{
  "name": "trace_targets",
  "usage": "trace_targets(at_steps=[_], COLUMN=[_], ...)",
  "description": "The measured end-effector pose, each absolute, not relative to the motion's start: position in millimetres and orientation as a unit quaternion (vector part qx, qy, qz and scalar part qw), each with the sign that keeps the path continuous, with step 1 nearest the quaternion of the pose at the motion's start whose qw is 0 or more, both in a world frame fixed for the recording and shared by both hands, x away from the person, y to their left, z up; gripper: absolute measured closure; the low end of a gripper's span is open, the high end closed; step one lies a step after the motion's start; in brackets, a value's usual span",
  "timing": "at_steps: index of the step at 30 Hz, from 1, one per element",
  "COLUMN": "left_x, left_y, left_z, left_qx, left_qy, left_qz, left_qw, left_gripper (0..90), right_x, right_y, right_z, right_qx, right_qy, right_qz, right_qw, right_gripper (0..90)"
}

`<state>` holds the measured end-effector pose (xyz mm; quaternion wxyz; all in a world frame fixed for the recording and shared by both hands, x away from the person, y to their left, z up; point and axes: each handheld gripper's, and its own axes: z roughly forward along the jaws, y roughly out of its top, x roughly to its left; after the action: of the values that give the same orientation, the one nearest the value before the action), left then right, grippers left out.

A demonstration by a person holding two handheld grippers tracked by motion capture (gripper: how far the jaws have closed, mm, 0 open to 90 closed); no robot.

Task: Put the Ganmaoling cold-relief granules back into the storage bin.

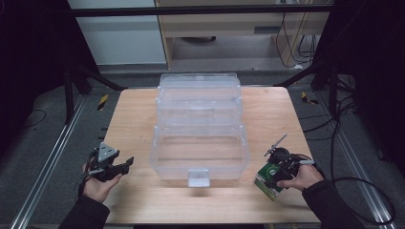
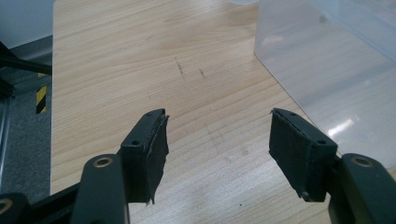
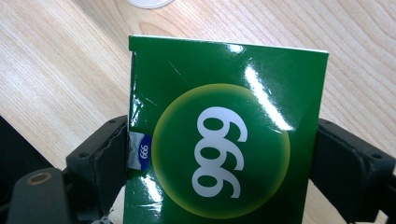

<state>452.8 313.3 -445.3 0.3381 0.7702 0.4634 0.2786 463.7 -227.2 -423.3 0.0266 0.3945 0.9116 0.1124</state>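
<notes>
While the right gripper (image 1: 278,172) clamps it by both side edges, the glossy green cardboard box (image 3: 224,135) sits at the near right of the light wooden table (image 1: 133,114), just beside the clear plastic tiered storage box (image 1: 199,138). Its face carries a yellow-ringed green circle with the white numerals 999, and a small blue patch with the same 999 shows on its side next to 1 jaw. Bright glare streaks cross the shiny surface. In the high view the box tilts under the hand. The left gripper (image 2: 217,140) hovers over bare wood at the near left, its 2 jaws spread wide with nothing between them.
</notes>
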Motion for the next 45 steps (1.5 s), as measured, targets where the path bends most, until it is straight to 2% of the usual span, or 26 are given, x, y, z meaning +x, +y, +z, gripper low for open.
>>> trace_targets(at_steps=[22, 29, 45], left_x=[452.8, 452.7, 452.7], left_y=[312.8, 312.8, 312.7], left_z=[-445.7, -445.6, -446.1], left_qx=[0.771, 0.771, 0.772], left_qy=[0.462, 0.462, 0.462], left_qz=[0.279, 0.279, 0.278], left_qw=[0.337, 0.338, 0.337], left_gripper=[36.3, 36.4, 36.4], right_x=[464.6, 462.4, 457.2], right_y=[-227.3, -228.9, -235.3], right_z=[-416.8, -400.6, -353.2], right_qx=[0.393, 0.392, 0.373], right_qy=[0.914, 0.914, 0.914], right_qz=[0.095, 0.104, 0.143], right_qw=[0.027, 0.030, 0.072], right_gripper=[17.7, 17.7, 17.7])
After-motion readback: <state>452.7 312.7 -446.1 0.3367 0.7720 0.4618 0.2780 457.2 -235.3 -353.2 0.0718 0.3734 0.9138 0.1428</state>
